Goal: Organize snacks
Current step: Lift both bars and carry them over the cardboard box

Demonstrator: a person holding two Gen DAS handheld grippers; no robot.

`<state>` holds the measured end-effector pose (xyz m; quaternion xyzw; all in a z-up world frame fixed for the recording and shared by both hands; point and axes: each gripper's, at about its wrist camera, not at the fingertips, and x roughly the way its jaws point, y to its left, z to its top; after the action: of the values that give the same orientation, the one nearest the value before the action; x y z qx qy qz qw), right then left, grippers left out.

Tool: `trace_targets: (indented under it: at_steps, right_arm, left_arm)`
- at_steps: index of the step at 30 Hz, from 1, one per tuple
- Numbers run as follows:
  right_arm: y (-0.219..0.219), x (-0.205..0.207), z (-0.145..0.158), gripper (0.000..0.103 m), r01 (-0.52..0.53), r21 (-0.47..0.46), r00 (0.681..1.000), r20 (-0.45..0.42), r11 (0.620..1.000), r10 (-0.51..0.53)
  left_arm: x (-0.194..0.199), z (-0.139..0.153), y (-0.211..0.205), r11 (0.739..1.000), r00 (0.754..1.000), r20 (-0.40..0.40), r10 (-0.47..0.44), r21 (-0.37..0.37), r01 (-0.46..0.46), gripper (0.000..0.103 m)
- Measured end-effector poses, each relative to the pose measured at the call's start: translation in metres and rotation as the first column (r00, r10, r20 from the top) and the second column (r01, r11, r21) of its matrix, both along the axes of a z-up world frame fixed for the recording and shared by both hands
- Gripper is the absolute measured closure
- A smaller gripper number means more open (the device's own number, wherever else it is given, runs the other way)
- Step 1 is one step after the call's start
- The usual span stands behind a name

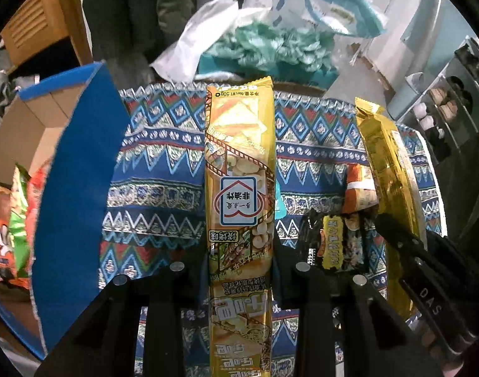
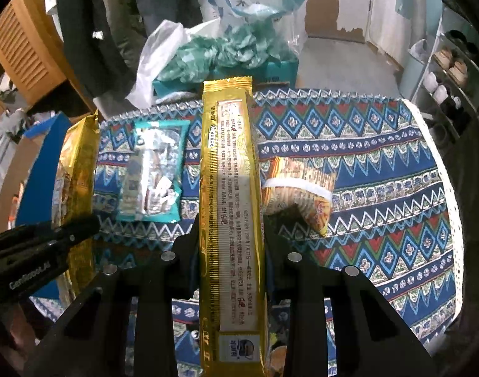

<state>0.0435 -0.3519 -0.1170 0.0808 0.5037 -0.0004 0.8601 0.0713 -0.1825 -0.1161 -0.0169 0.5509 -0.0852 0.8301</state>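
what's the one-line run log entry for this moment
left gripper: shut on yellow snack pack | right gripper: shut on gold snack pack | blue box: open, snacks inside | table: teal packet, orange packet

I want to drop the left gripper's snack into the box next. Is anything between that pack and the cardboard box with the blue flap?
Nothing visible blocks it. The left gripper holds the yellow snack pack above the patterned tablecloth; the cardboard box sits left, its blue flap raised on the near side. The pack must clear that flap.
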Motion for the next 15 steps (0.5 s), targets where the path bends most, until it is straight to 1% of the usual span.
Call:
trace_targets:
  at_steps: [7, 15]
  right_arm:
    - [0.013, -0.005, 0.021, 0.073, -0.019, -0.013, 0.999, 0.043, 1.0, 0.019]
    - [0.034, -0.011, 0.043, 0.073, -0.056, -0.023, 0.995, 0.083, 0.998, 0.058]
  left_arm:
    - [-0.009, 0.021, 0.013, 1.0, 0.999, 0.042, -0.002, -0.002, 0.002, 0.072]
    - [-0.02, 0.041, 0.036, 1.0, 0.997, 0.078, 0.022, -0.016, -0.021, 0.072]
